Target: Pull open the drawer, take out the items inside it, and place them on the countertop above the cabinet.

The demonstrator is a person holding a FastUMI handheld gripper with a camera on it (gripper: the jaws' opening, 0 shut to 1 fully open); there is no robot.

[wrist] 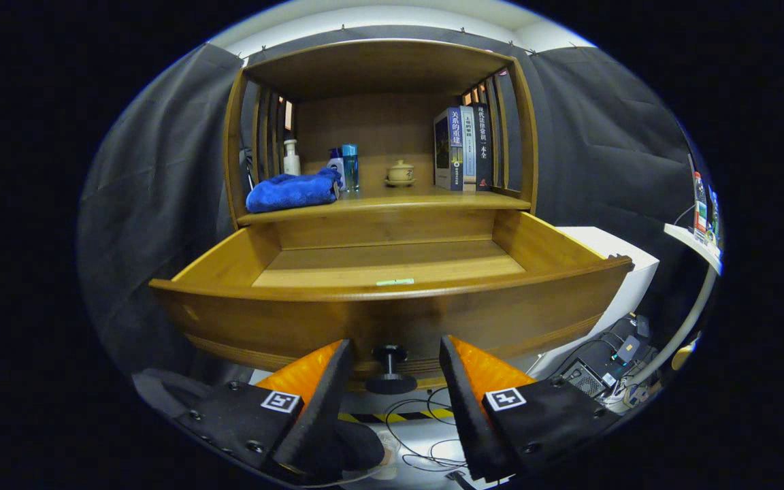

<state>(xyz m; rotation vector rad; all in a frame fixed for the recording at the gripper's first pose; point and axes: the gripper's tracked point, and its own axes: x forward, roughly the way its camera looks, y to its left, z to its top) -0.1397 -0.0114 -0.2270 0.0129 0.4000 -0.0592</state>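
Note:
The wooden drawer stands pulled far out of the cabinet, and its bare floor shows nothing but a small pale sticker. Its black knob sits between my two fingers without touching either. My gripper is open, orange-and-black fingers apart just below the drawer front. On the countertop above lie a blue cloth, a white pump bottle, a small white-and-blue bottle and a blue bottle.
A lidded teacup on a saucer and upright books stand on the countertop's right half. A white box sits to the right of the cabinet. Cables and a power strip lie on the floor below.

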